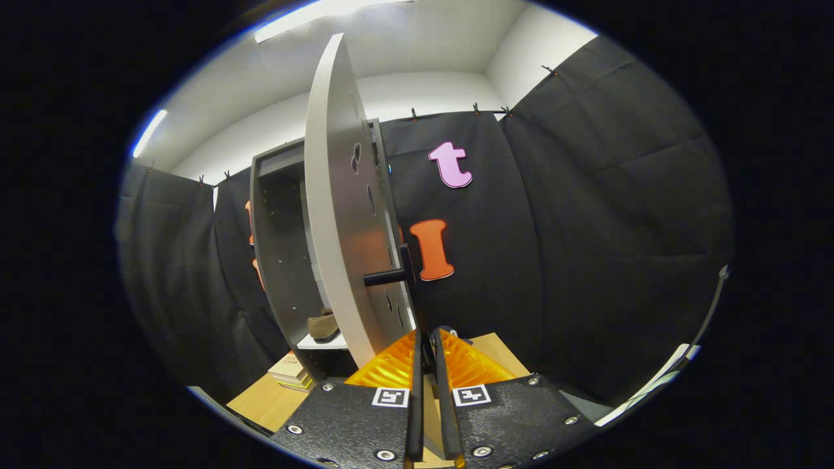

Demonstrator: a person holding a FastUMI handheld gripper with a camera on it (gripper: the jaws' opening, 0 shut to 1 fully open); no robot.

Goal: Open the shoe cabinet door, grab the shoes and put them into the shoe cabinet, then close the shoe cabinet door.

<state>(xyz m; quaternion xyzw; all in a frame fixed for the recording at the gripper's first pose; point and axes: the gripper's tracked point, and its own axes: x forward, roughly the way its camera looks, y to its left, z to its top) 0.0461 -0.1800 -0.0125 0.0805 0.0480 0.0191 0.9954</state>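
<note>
We judge the shoe cabinet door [339, 215], standing wide open edge-on just ahead of us, to be a stiff, light panel that swings freely; its dark bar handle [399, 273] is the place to take hold. Our gripper [427, 348] has its fingers drawn nearly together around the handle's lower end. A shoe [323, 325] rests on a shelf inside the shoe cabinet [277, 260], far left.

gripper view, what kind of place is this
Probably a recording booth, not a home: black cloth walls, a shoe cabinet on a wooden table, its door open, the gripper closed on the handle.
</note>
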